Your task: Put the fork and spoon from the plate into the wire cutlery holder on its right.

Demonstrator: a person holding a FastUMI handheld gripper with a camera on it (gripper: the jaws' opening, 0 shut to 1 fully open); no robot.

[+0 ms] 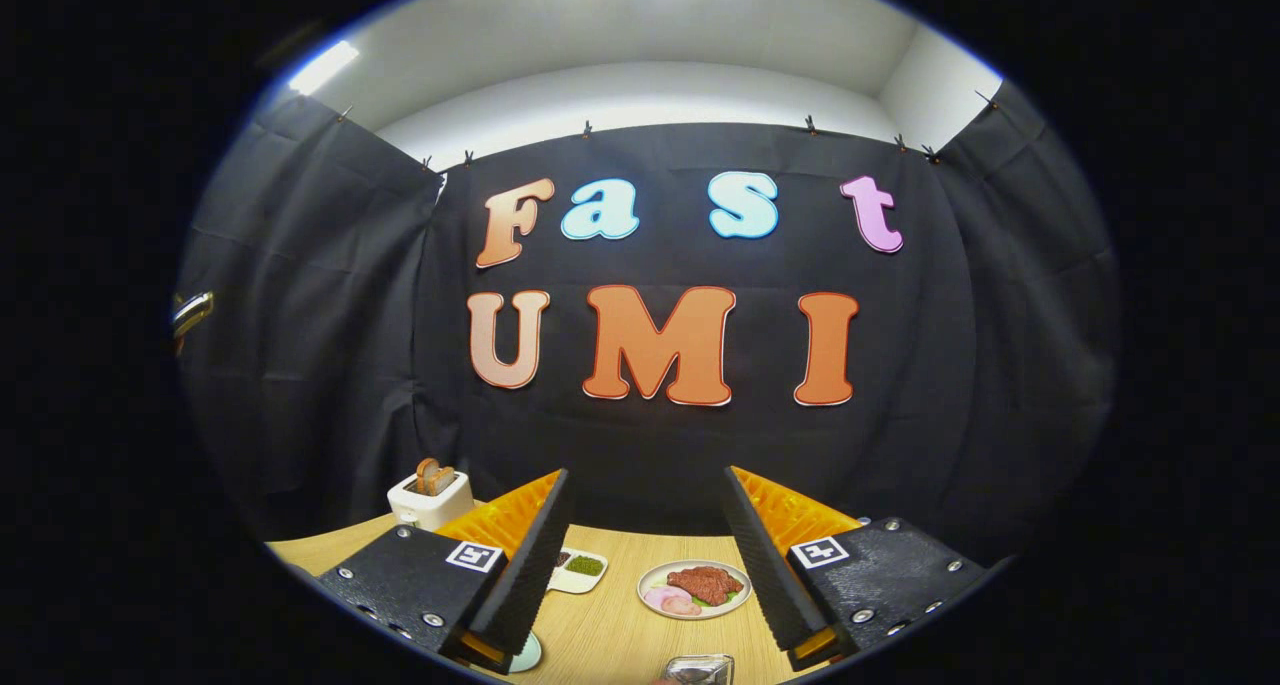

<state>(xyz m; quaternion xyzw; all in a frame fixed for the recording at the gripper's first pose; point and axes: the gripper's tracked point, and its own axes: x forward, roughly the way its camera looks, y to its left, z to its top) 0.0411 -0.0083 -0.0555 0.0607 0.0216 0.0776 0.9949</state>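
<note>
While the tongs [645, 555] gape, a plate [694, 590] lies between their fingers

Claw [648, 555] is wide open with nothing between its fingers, so the lane ahead is free down to the tabletop [620, 625]. Stuff in the way: steak plate [694, 589] just ahead, small dish [578, 568] beside it, toaster [430, 497] off left.
</note>
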